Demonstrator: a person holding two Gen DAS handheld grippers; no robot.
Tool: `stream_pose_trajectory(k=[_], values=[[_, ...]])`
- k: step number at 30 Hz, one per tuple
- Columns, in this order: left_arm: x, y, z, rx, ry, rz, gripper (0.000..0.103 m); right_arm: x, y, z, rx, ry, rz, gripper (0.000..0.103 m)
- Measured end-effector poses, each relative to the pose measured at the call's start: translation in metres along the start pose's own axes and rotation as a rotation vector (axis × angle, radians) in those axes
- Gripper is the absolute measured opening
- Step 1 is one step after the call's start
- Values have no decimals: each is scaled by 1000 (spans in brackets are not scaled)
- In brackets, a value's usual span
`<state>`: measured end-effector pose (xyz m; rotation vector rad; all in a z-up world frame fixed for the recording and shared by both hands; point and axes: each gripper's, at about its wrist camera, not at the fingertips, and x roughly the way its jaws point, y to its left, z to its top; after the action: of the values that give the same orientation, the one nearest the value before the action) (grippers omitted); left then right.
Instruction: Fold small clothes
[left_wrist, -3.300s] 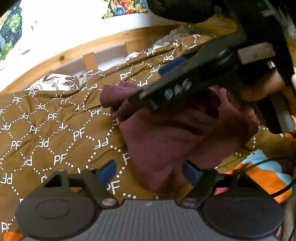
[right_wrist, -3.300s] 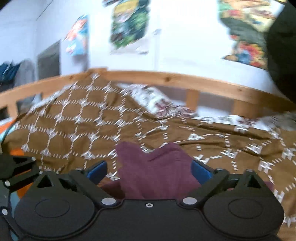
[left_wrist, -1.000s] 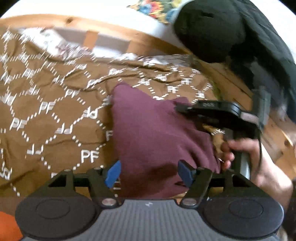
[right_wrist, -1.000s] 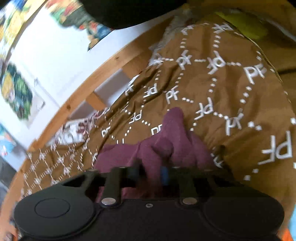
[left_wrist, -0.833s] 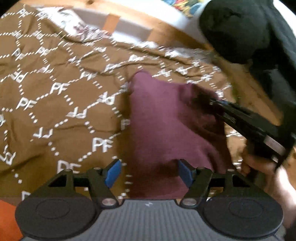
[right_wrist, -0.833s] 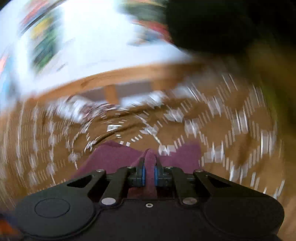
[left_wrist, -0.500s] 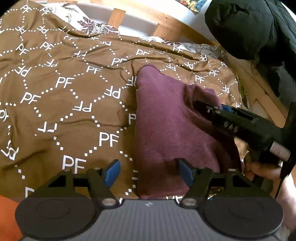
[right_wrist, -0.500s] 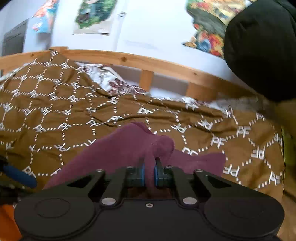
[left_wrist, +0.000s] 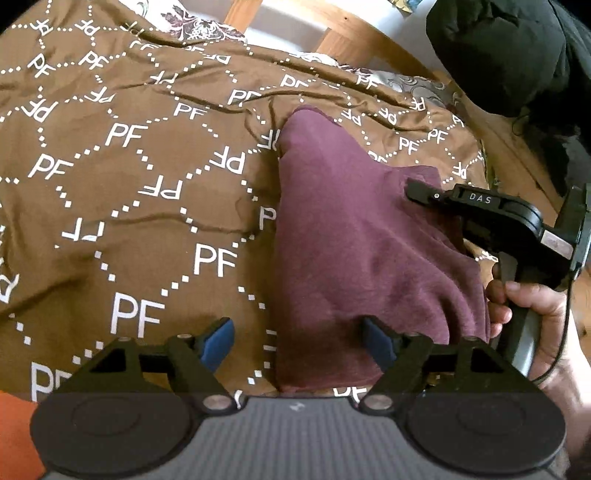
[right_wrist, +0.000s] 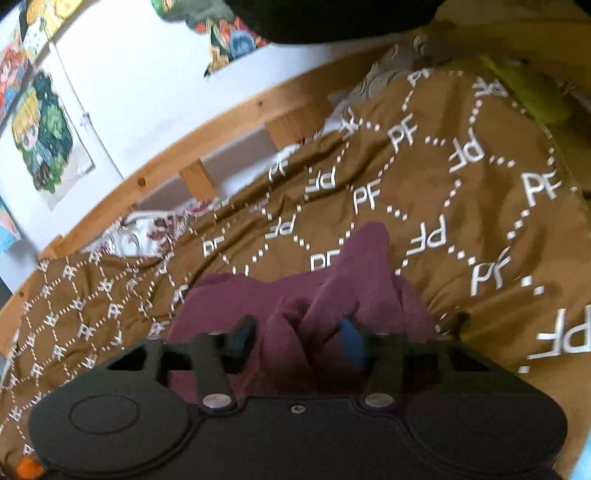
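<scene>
A maroon garment (left_wrist: 354, 236) lies folded in a long strip on the brown patterned bedspread (left_wrist: 122, 192). My left gripper (left_wrist: 299, 341) is open, its blue pads astride the garment's near end, the right pad against the cloth. My right gripper (right_wrist: 299, 334) is open, with bunched maroon cloth (right_wrist: 306, 295) between its spread pads. In the left wrist view the right gripper (left_wrist: 480, 210) is seen from the side at the garment's right edge, held by a hand (left_wrist: 535, 314).
A wooden bed rail (right_wrist: 207, 147) and a white wall with posters (right_wrist: 40, 129) lie beyond the bed. A black jacket (left_wrist: 517, 55) hangs at the right. A floral pillow (left_wrist: 199, 26) sits at the bed's far edge. Orange fabric (left_wrist: 14, 424) is at the lower left.
My right gripper has opened from being shut on a pinch of maroon cloth, and its view has tilted. The garment lies flatter and longer. My left gripper stays open.
</scene>
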<state>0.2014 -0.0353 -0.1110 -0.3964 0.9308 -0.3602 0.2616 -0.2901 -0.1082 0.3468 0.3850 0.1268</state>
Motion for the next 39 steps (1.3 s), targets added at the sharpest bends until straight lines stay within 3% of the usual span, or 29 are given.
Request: stream_pose_trajectory(k=[2,4,7,10,13,16,20,25,29,34,39], values=[[0,-4,2,21,-9,-35,79,-6,5,1,-49,-48,-28,8],[2,-13,4,67,-16,-65,79,-23,19,8,-165,-150,-55,7],[7,-27,4,141,-19,-68,79,-36,25,17,-234,-233,-92,7],[14,-27,2,141,9,-52,79,-25,9,17,-193,-189,-140,7],[19,-16,2,76,42,-64,79,-9,-11,13,-95,-94,-130,11],[18,-7,4,26,46,-84,79,-17,-16,17,-22,-94,-103,27],[12,-1,5,-7,38,-101,80,-58,-22,11,63,-47,-78,78],[6,2,6,-38,23,-124,83,-114,-13,-18,54,102,-23,88],[4,2,7,-58,13,-137,83,-121,11,-43,-51,243,-35,88],[0,2,5,-49,8,-132,83,-99,39,-68,-208,350,-139,74],[0,1,1,-42,23,-129,84,-89,56,-81,-312,338,-222,36]])
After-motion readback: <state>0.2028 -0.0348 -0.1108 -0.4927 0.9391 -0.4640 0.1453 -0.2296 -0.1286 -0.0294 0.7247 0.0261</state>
